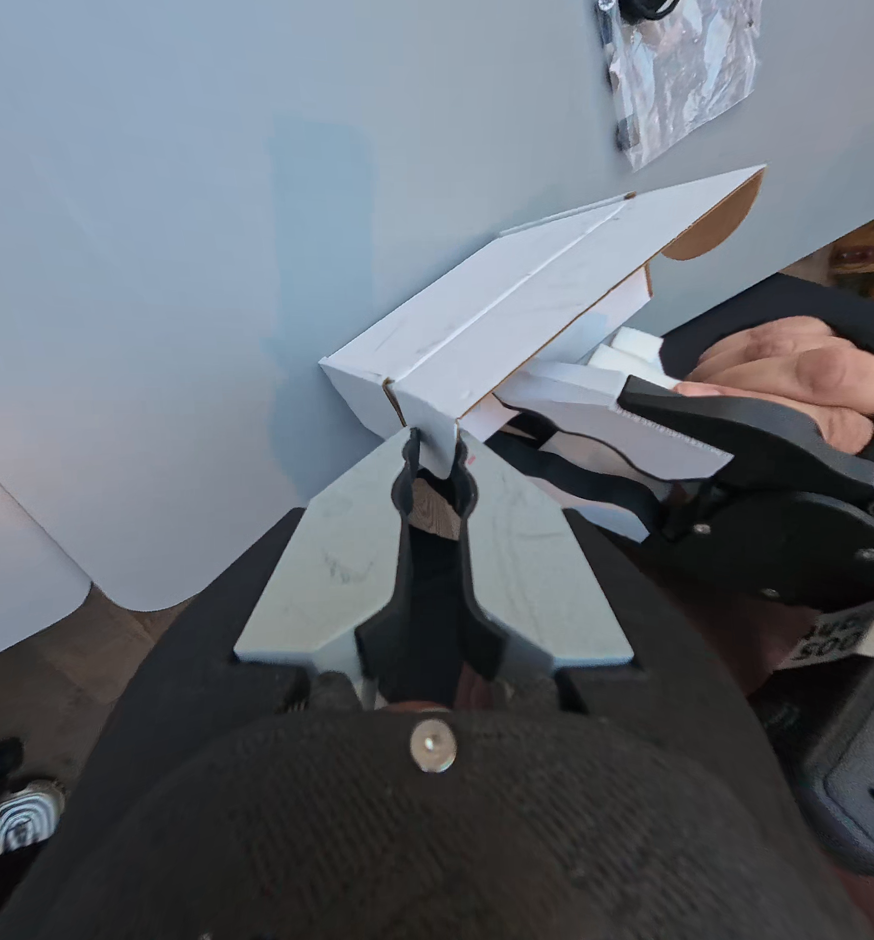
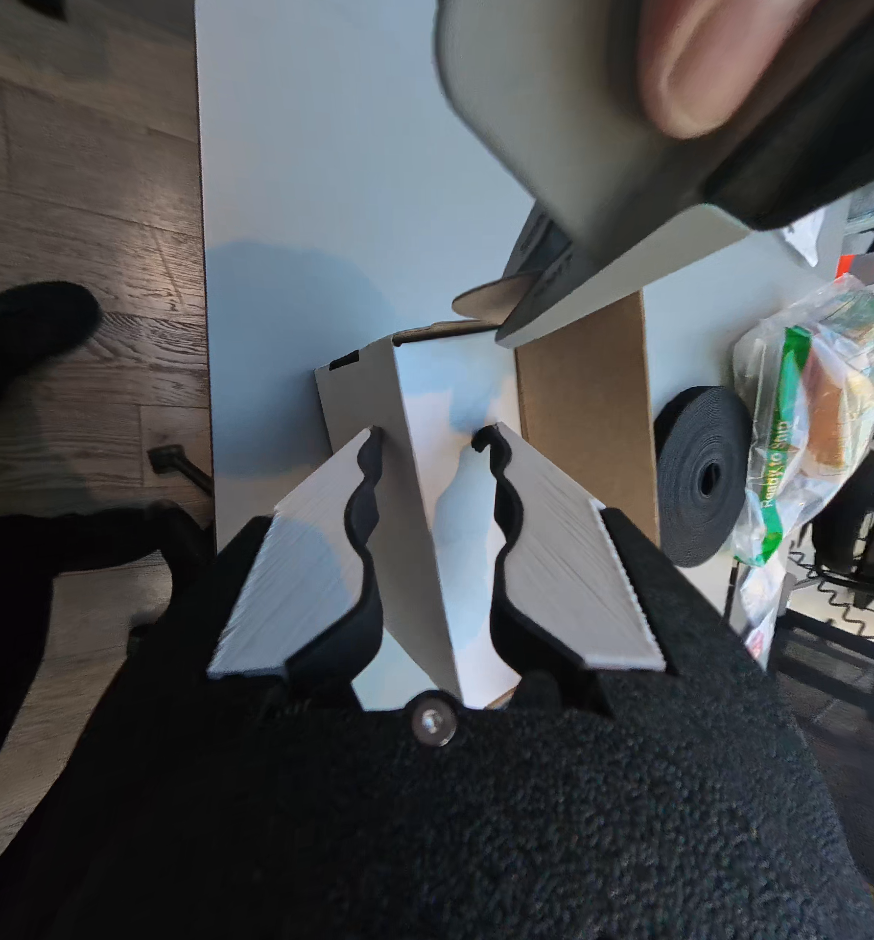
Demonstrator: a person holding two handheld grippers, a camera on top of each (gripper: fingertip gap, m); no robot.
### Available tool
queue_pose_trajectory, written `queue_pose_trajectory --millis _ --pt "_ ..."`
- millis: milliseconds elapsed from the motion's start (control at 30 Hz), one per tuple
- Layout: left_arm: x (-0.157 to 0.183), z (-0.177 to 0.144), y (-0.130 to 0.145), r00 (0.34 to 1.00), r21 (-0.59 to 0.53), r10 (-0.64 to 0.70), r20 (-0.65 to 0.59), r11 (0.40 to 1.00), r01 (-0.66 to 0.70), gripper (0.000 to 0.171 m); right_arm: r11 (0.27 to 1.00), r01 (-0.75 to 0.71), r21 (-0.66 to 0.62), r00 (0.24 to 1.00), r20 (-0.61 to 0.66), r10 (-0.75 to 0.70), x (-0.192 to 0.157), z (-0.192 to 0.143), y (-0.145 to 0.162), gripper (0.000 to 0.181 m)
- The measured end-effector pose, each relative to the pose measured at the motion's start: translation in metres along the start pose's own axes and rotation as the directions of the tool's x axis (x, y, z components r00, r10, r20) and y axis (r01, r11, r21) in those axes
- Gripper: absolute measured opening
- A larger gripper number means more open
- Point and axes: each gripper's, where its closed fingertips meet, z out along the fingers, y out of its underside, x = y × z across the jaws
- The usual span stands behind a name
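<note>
- Left claw was nearly closed, its black pads pinching a white corner flap of the box.
- Box was white outside, brown inside, partly folded up. In the left wrist view it stood on the pale worktop, near its edge, a rounded brown tab at its far end.
- Right claw was wide open, straddling a white corner of the box. The tips were just beside the card on either side; whether they touched could not be told, and nothing was clamped.
- In the left wrist view the right claw came in from the right, one finger lying along the underside of the box, a hand wrapped around its handle.
- In the right wrist view a brown inner panel stood upright just right of the white corner. The left claw entered from above, blurred, its tip against the box top, with a thumb showing on its body.
- Black tape roll lay on the worktop, right of the box and apart from it.
- Clear bag with green print sat beyond the roll at the worktop's right edge.
- Crinkled clear bag lay on the worktop well beyond the box in the left wrist view.
- Wood floor showed past the worktop's edge.
</note>
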Motion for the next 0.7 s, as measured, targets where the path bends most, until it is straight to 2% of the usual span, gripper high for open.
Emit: queue_pose_trajectory --millis 167,267,433,500,700 --pt "0.0075 0.0102 0.0020 0.999 0.089 -0.029 0.040 0.996 0.025 0.012 1.000 0.011 -0.015 1.000 -0.013 -0.012 -0.0007 0.0002 0.0032 0.042" --pt "0.0066 0.0097 0.0024 0.997 0.155 -0.078 0.022 0.985 0.074 0.012 1.000 0.018 -0.012 1.000 -0.023 -0.018 -0.0010 0.0004 0.0017 0.042" --pt "0.0036 0.0105 0.0019 0.986 0.179 0.062 0.156 0.980 -0.090 0.008 1.000 0.024 -0.004 1.000 -0.020 -0.024 -0.0006 0.0011 0.0015 0.042" --pt "-0.0002 0.0104 0.0029 0.969 0.148 0.118 0.215 0.977 -0.152 0.007 1.000 0.018 -0.001 1.000 -0.017 -0.018 -0.0003 0.0010 0.0024 0.043" --pt "-0.0003 0.0104 0.0025 0.976 0.194 0.084 0.200 0.973 -0.124 0.008 1.000 0.010 -0.004 1.000 -0.016 -0.010 0.0002 0.0018 0.0014 0.043"
